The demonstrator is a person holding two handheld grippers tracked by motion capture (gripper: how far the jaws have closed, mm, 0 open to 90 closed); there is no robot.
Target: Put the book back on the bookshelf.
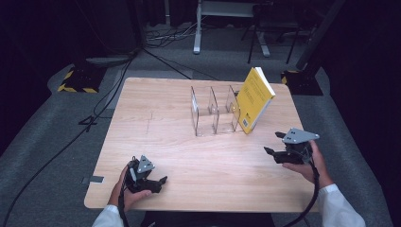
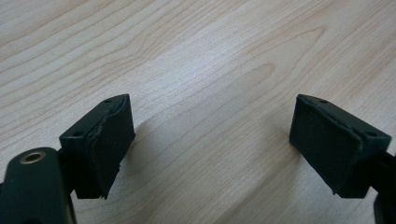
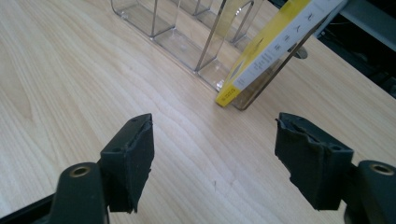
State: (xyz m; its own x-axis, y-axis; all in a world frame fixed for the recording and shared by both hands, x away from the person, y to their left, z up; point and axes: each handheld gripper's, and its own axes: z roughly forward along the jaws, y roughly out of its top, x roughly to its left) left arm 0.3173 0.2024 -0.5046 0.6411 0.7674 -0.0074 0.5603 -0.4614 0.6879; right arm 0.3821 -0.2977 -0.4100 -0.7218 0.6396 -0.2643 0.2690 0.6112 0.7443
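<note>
A yellow book (image 1: 254, 98) leans tilted in the right end slot of a clear acrylic rack (image 1: 208, 113) at the back middle of the wooden table (image 1: 161, 118). My right gripper (image 1: 273, 143) is held at the table's right side, in front of the book, open and empty. In the right gripper view the jaws (image 3: 215, 144) stand wide apart, pointing at the yellow book (image 3: 275, 42) and the rack (image 3: 182, 46). My left gripper (image 1: 161, 183) rests near the front left edge. Its jaws (image 2: 212, 135) are open over bare wood.
Two rack slots left of the book hold nothing. Beyond the table lie cables (image 1: 108, 85), a yellow-and-black striped base (image 1: 78, 80) and desk legs (image 1: 197, 33) on grey carpet.
</note>
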